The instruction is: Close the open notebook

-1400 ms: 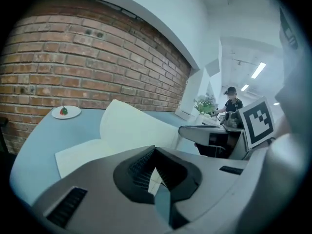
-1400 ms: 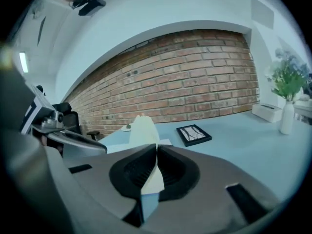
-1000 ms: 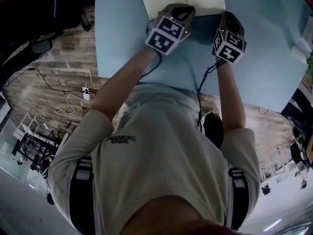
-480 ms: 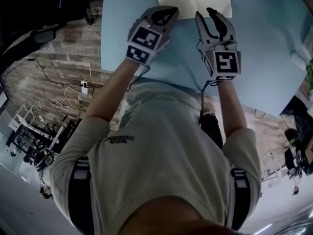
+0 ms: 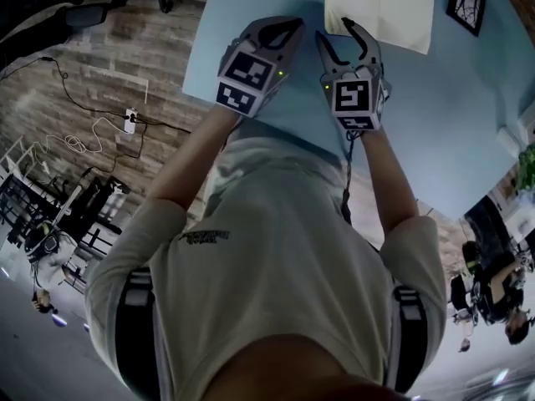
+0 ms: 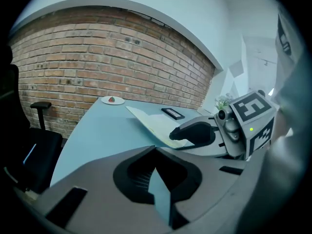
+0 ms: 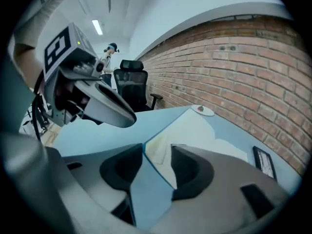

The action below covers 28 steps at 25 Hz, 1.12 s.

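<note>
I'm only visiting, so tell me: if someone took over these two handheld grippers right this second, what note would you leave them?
Left gripper: shut, empty, over the near part of the light blue table.
Right gripper: jaws have just been opening and now stand wide with nothing between them, beside the left.
White paper notebook: flat on the table beyond both grippers, touched by neither; it looks open, pages up.
Done: no closing visible.
Left: take one side's edge and fold it over shut.
</note>
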Each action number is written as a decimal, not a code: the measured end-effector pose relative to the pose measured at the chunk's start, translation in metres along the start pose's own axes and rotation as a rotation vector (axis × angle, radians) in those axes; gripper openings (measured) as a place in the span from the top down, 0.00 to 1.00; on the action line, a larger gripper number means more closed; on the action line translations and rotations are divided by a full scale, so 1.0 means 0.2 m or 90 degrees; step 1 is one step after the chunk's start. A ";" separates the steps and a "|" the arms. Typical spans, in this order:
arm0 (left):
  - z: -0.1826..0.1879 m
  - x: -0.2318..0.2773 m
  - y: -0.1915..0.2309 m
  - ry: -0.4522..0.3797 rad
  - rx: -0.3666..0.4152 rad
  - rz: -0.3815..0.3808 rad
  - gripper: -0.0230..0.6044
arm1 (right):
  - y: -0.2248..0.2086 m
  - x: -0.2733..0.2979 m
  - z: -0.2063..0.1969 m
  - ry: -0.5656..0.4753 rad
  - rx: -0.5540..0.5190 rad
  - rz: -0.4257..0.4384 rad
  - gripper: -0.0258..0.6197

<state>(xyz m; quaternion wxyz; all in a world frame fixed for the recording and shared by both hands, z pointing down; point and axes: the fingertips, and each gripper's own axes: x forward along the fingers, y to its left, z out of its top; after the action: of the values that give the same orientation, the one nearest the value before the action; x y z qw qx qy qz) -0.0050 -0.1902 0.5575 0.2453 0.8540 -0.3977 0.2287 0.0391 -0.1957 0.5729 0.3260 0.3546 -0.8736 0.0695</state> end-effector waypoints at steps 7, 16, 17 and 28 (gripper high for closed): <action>0.05 -0.04 -0.09 -0.024 0.016 -0.026 0.95 | -0.07 -0.15 0.06 -0.046 0.032 -0.075 0.82; 0.23 0.27 -0.41 -0.048 0.071 -0.121 0.95 | -0.50 -0.48 -0.14 -0.085 0.140 -0.245 0.91; 0.23 0.33 -0.44 -0.044 0.072 -0.131 0.95 | -0.55 -0.49 -0.20 -0.081 0.155 -0.256 0.91; 0.03 0.76 -0.49 0.033 0.069 -0.158 0.95 | -0.85 -0.37 -0.74 -0.010 0.343 -0.309 0.82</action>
<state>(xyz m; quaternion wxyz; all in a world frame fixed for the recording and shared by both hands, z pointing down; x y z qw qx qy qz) 0.1621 -0.2252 0.6195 0.2355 0.9025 -0.2696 0.2393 0.2685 -0.2258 0.6234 0.2209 0.6254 -0.7168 0.2153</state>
